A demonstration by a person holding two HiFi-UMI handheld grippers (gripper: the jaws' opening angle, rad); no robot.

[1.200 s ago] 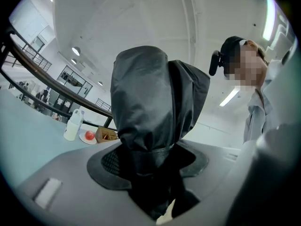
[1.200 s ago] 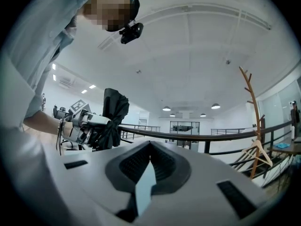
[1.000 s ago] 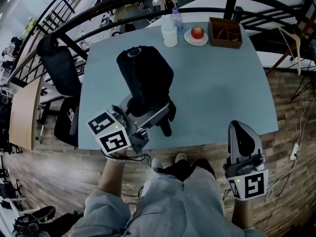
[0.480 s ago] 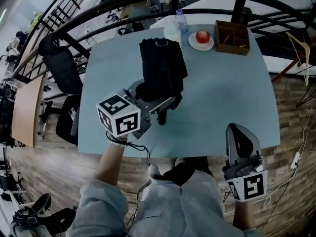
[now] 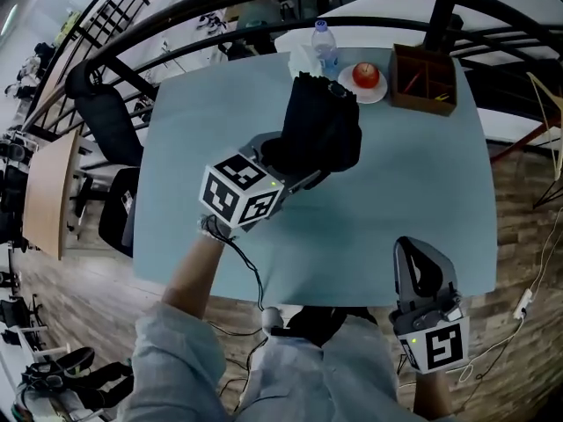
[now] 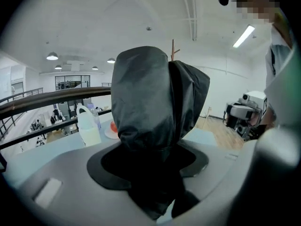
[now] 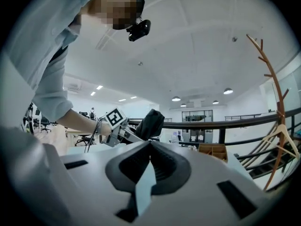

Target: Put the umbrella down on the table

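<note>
Tabletop [image 5: 396, 192] crowded at back — bottle [image 5: 325, 42], apple [image 5: 364, 75], wooden box [image 5: 424, 79] — beyond umbrella [image 5: 321, 134].

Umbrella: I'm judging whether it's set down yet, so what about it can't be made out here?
- Handle: head view, hidden under the left gripper and the umbrella fabric; left gripper view, lost in shadow between the jaws.
- Contact with the table: head view, underside covered by its own fabric.
- Far tip: left gripper view, behind the bunched fabric.
</note>
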